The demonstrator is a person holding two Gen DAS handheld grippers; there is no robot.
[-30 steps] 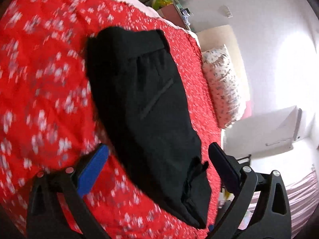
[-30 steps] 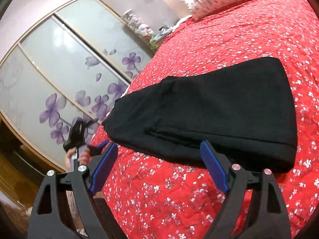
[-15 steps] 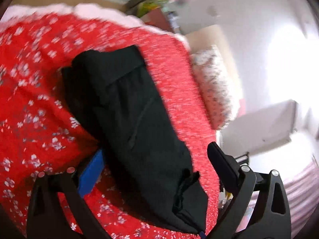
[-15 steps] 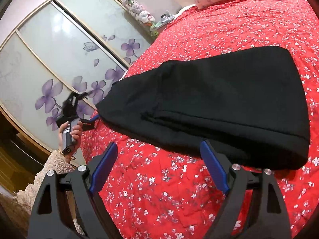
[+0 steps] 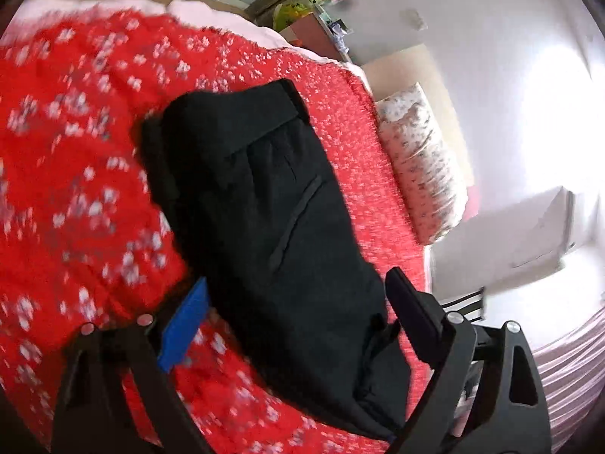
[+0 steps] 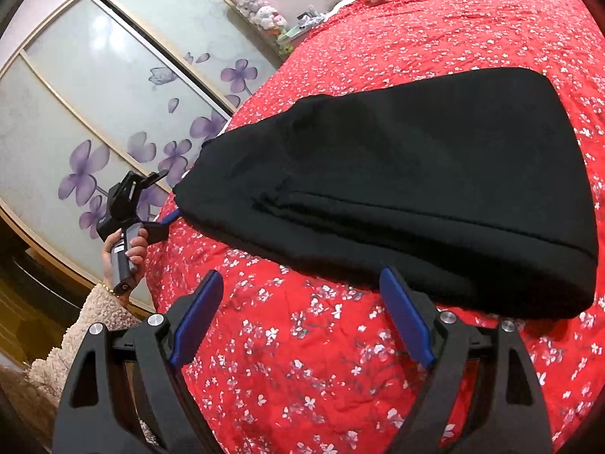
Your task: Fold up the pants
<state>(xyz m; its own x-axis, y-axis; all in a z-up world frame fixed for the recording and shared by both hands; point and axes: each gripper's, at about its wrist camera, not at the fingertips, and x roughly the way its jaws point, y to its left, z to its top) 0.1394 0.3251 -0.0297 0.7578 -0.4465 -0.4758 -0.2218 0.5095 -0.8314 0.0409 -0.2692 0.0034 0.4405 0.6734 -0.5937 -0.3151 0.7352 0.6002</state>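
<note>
The bed (image 6: 472,26), under its red flowered cover, fills both my views, and the black pants (image 6: 435,174) lie flat on it, already doubled into a long strip. From the right wrist view the broad folded end sits to the right and the narrow end tapers left toward the bed's edge, near the mirrored wardrobe doors (image 6: 94,87).

I read this as the step between folds: the strip is laid out, and each hand is lining up for the next fold.

My left claw (image 5: 298,302) has the narrow end of the pants between its fingers; the jaws have just been closing a little, yet they stand wide and the pads do not press the cloth that I can see. In the right wrist view the same claw (image 6: 166,219) shows small at that tip, in the person's hand (image 6: 126,249).

My right claw (image 6: 302,295) hovers spread and empty just short of the near long edge.

Next, I judge, both claws must pinch a layered edge cleanly, catching all plies, then carry one end over the other without dragging the strip askew.
</note>
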